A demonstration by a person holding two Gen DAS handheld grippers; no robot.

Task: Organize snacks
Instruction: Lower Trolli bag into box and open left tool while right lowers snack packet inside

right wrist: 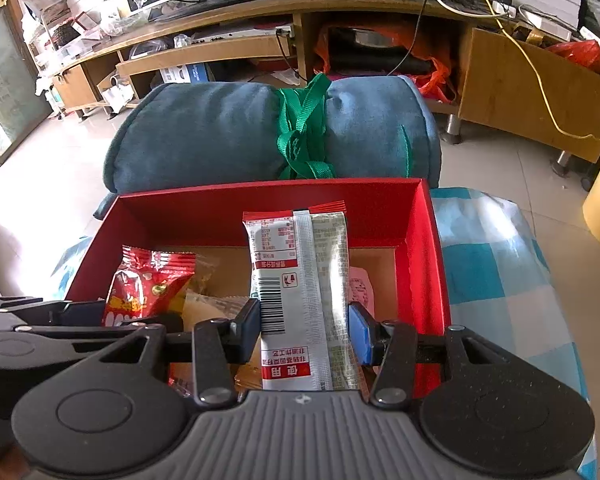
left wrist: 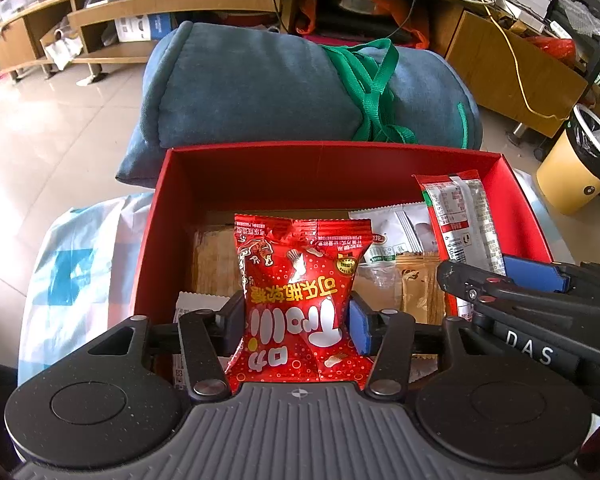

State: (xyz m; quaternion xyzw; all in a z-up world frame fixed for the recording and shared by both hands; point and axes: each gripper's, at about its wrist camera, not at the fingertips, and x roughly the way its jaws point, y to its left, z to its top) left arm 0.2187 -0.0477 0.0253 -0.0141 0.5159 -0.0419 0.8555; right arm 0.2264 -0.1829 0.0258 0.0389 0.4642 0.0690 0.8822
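Red foil candy bag (left wrist: 300, 300) stands clamped in the left gripper (left wrist: 296, 324), long axis pointing ahead over the red box (left wrist: 320, 152). The right gripper (right wrist: 304, 328) pinches a long silver packet (right wrist: 300, 292) likewise, just right of it, both above the box floor.

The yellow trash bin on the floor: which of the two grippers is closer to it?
Right. The yellow trash bin stands right of the red box. The right gripper, clamping a long silver packet, works on that side; the left gripper, clamping a red candy bag, sits farther left.
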